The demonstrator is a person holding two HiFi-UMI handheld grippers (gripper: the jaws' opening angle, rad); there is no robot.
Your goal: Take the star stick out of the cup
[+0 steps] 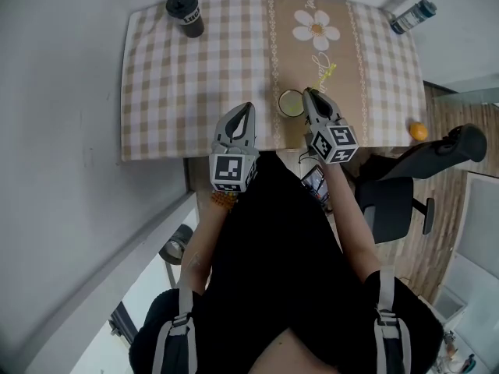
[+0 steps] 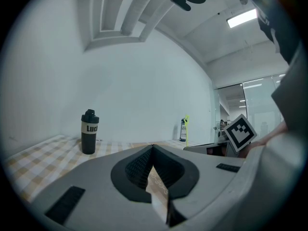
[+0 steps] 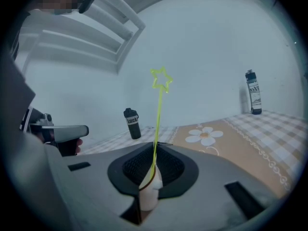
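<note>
Jaws of right gripper (image 1: 307, 93) pinch the star stick (image 3: 158, 105) over the cup (image 1: 291, 104); left gripper (image 1: 249, 106) hovers beside it, clenched empty.

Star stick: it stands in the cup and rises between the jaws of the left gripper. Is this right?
No. The star stick stands in the cup, but it rises between the jaws of the right gripper, as the right gripper view shows. The left gripper holds nothing.

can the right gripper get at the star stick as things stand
Likely yes: the right gripper sits right at the cup, and the star stick rises between its jaws, which look closed on it. Nothing blocks it.
</note>
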